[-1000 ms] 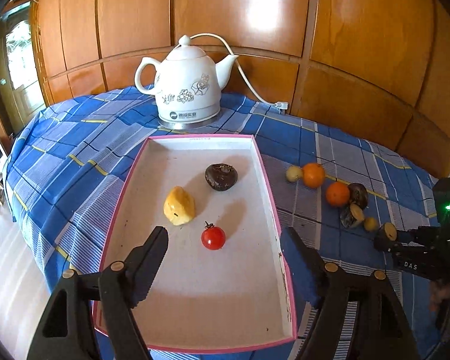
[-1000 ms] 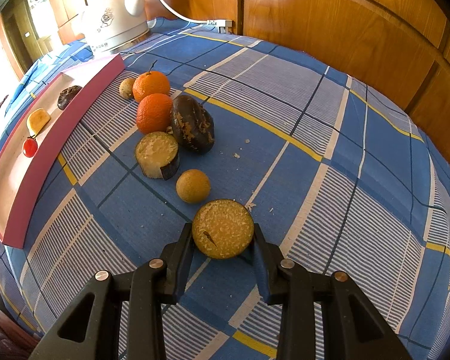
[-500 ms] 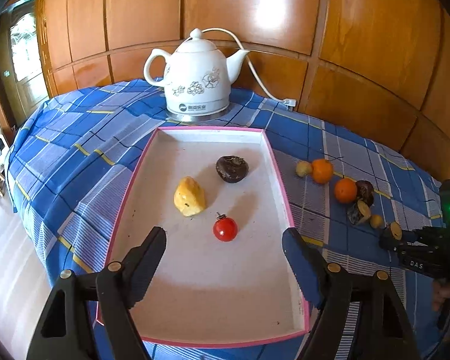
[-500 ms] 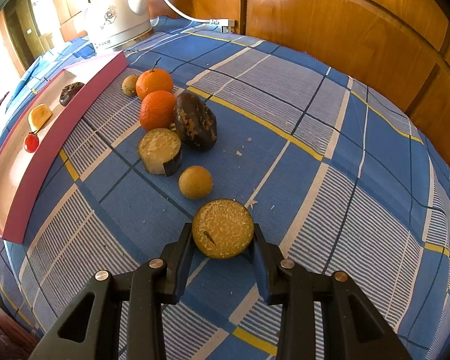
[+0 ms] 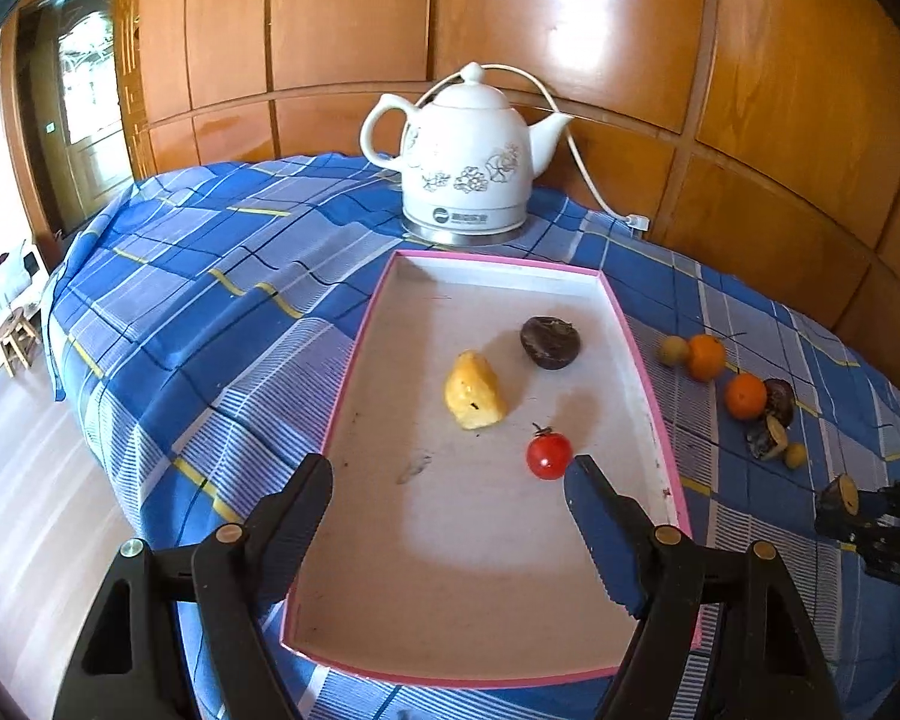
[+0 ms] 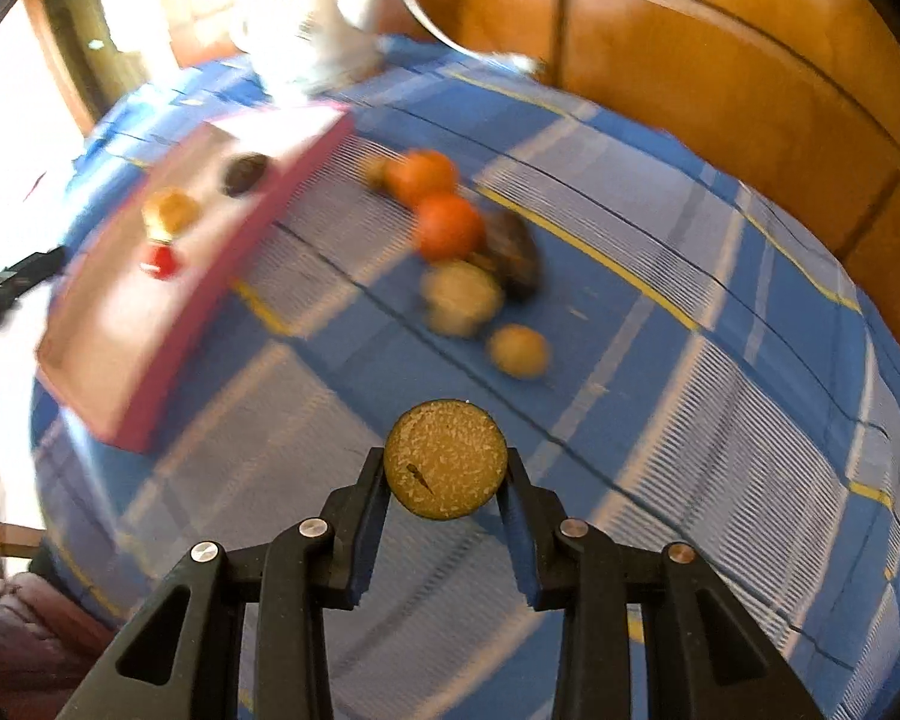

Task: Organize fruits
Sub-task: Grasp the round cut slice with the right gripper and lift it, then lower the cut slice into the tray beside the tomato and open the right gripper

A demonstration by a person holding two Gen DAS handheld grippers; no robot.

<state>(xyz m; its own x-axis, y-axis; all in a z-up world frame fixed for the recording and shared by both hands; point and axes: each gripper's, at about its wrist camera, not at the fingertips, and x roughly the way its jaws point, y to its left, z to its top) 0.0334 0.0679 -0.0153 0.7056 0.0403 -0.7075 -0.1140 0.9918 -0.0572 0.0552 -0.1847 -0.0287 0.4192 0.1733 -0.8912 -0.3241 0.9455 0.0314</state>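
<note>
Blue-checked table: right claw pinching the halved passionfruit by its stiff rind, probably light; left claw spread.

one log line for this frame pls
left gripper: open, over tray | right gripper: shut on halved fruit | tray: 3 items

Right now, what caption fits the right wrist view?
Right gripper grips a halved fruit above the blue checked cloth.
</note>
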